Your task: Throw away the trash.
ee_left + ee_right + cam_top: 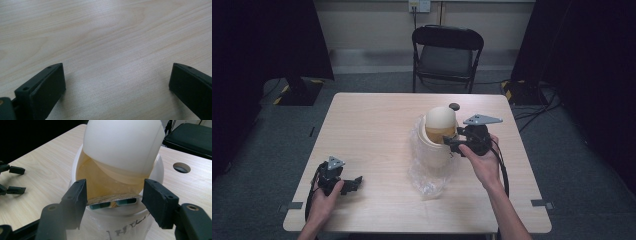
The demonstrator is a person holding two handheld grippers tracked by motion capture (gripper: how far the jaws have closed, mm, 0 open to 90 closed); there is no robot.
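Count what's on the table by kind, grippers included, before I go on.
White tub: 1
Cream dome on the tub: 1
Clear plastic bag: 1
Flat packet at the tub's rim: 1
Grippers: 2, left gripper open, right gripper shut on the packet
Total: 6

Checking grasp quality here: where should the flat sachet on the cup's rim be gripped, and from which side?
Grip the flat sachet by its two short ends, coming in from the cup side opposite the raised lid. It lies across that rim with both ends free, while the lid arches over the far side. The right gripper clamps it this way.
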